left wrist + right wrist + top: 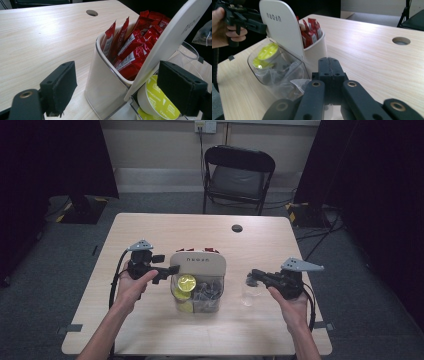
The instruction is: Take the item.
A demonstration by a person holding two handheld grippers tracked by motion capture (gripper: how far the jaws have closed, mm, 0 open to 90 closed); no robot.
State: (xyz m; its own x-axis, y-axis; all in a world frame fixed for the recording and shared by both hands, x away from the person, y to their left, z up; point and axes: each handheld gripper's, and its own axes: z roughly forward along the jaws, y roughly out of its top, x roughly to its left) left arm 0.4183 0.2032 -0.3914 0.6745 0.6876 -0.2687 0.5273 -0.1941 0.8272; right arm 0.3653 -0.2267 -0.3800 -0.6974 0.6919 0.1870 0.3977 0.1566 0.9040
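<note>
L gripper [167,270] is held w/ jaws wide apart at the white organiser [198,262], mid-table, red sachets [130,47] at back, yellow-lidded capsules [186,282] in the clear front bin. R gripper [251,276] is pinched tight on a clear bag [248,292], just right of the organiser

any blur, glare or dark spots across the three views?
High view: soft, corners black by the curtains, light wooden table evenly lit. Left gripper view: sharp, mild sheen on the red sachets. Right gripper view: the shut right gripper slightly soft.
</note>
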